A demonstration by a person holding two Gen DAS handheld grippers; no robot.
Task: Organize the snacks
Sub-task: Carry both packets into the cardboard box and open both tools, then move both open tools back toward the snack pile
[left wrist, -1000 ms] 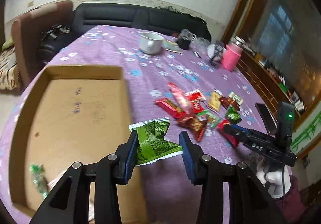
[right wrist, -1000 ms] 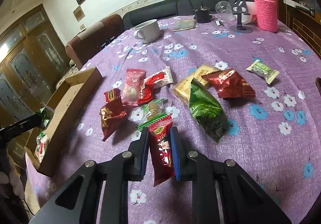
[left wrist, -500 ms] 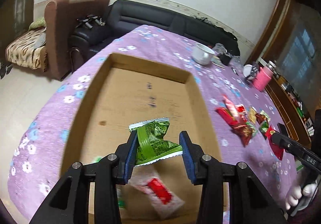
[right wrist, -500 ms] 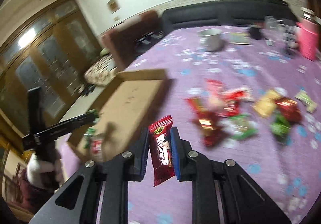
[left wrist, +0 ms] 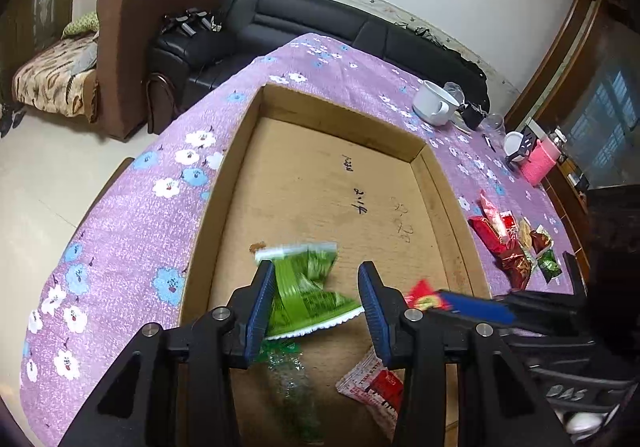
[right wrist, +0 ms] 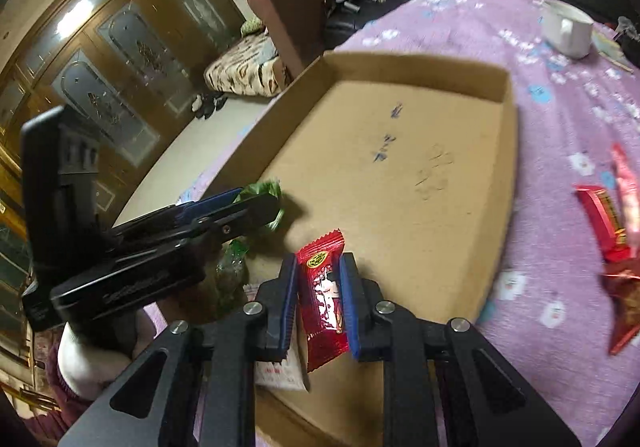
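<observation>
My left gripper hangs over the near part of the open cardboard box, shut on a green snack packet whose top edge looks blurred. My right gripper is shut on a red snack packet over the box's near edge. In the right wrist view the left gripper comes in from the left with the green packet. In the left wrist view the right gripper enters from the right with the red packet. A red-and-white packet and a clear greenish wrapper lie in the box.
Several loose snacks lie on the purple flowered tablecloth right of the box. A white mug and a pink bottle stand at the far side. A black sofa and a brown armchair sit beyond the table.
Both grippers have swung from the snack pile to above the box, each keeping its packet. The left one has come lower and nearer the box's front, and the green packet now looks blurred.
</observation>
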